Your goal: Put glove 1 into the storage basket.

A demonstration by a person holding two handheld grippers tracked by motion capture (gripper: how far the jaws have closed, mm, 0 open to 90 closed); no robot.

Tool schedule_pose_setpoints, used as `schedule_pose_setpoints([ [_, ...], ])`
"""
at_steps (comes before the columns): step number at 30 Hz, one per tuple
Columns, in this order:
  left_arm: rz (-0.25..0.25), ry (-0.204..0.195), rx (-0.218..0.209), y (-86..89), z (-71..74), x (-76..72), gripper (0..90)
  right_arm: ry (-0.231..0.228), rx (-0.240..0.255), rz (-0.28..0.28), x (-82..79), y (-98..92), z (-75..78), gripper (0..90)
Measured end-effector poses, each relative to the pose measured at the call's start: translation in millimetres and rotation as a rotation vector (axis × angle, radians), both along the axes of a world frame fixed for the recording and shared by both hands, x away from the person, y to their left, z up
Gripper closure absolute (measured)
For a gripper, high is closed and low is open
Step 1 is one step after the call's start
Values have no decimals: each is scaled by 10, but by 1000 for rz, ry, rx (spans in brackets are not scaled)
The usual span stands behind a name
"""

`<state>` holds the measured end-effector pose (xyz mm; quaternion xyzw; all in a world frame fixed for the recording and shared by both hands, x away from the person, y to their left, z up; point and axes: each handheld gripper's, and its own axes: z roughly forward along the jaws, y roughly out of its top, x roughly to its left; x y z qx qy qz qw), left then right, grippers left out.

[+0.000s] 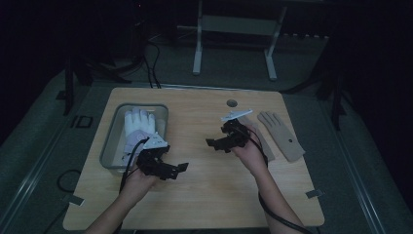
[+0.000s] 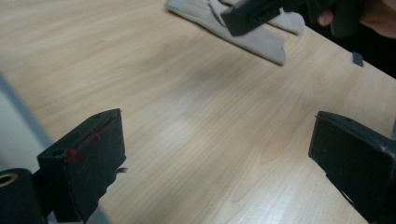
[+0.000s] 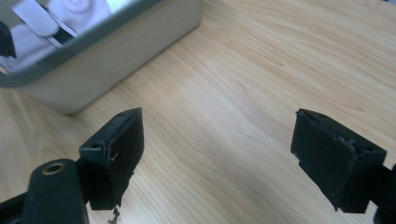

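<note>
Left gripper [image 1: 181, 167] jaws wide, empty, beside the tray [image 1: 110, 146] of white gloves [image 1: 139, 126], right gripper [image 1: 210, 143] jaws open, empty, tan glove [image 1: 282, 135] far right on the table [image 1: 214, 195]

A: In your high view the room past the table [image 1: 204, 195] is too dark to read, and the white gloves [image 1: 139, 124] in the bin [image 1: 108, 146] blend together; I cannot count them.

B: Your left gripper [image 1: 178, 169] covers the bin's near corner. In the left gripper view the beige glove [image 2: 243, 32] is cut off by the top edge, partly behind your right gripper [image 2: 261, 14].

A: In the right gripper view the bin [image 3: 116, 46] runs off the top left, its contents blurred.
</note>
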<state>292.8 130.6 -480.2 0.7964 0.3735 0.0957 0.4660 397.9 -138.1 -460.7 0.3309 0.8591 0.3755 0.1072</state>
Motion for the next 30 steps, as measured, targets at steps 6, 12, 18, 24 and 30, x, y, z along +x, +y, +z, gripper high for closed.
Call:
schedule_pose_setpoints([
  [6, -51, -30, -23, -113, -129, -36, 39, -19, -10, -28, -36, -246, -26, 137],
  [12, -78, -11, -5, -220, -299, -66, 39, -36, 5, -71, -54, -483, -43, 115],
  [18, -105, -2, -6, -319, -476, -117, 39, -57, 1, -73, -62, -757, -92, 164],
  [24, -139, -9, 5, -380, -609, -165, 33, -63, -28, -127, 1, -1100, -196, 264],
  [30, -129, -32, 10, -382, -711, -187, 31, -66, -24, -192, 111, -1378, -369, 386],
])
